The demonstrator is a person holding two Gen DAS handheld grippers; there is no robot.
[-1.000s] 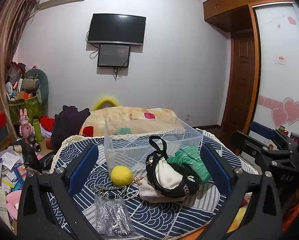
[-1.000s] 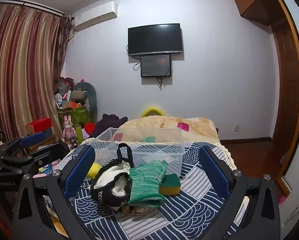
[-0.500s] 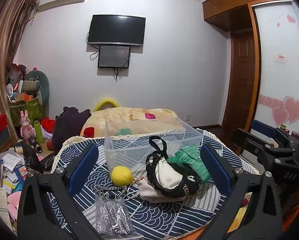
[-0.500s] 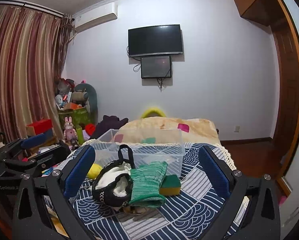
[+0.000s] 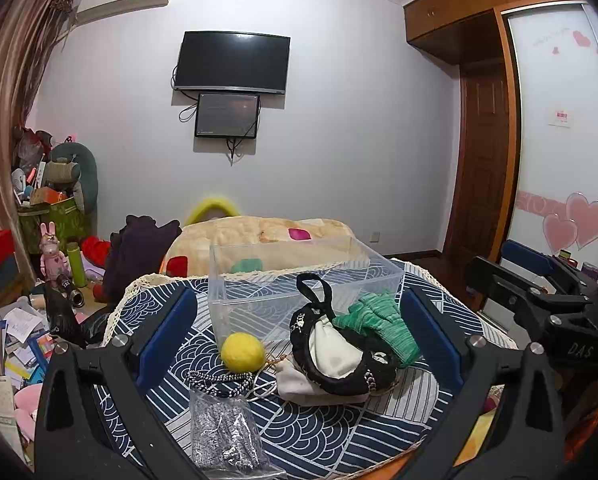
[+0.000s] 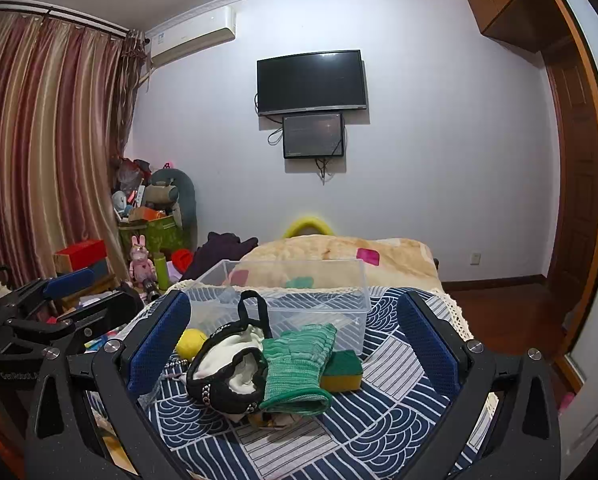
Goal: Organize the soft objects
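A clear plastic bin (image 5: pixel 299 280) stands empty on a blue patterned cloth (image 5: pixel 319 436). In front of it lie a yellow ball (image 5: pixel 243 352), a black-and-white pouch (image 5: pixel 339 356), a green knit glove (image 5: pixel 383 324), a cream cloth bag (image 5: pixel 299 380), a braided cord (image 5: pixel 219 378) and a silver mesh bag (image 5: pixel 223 432). My left gripper (image 5: pixel 299 340) is open and empty, hovering before the pile. My right gripper (image 6: pixel 295 340) is open and empty; its view shows the bin (image 6: pixel 299 292), glove (image 6: pixel 299 364), pouch (image 6: pixel 227 372), ball (image 6: pixel 191 342) and a yellow-green sponge (image 6: pixel 341 372).
A bed with a beige blanket (image 5: pixel 259 236) lies behind the bin. Cluttered toys and boxes (image 5: pixel 51 220) fill the left corner; papers (image 5: pixel 11 344) cover the floor. A wooden door (image 5: pixel 483 160) is at right. The right gripper (image 5: pixel 539 292) shows at the left view's edge.
Both views have shifted only slightly; the objects and the open grippers stay as they were.
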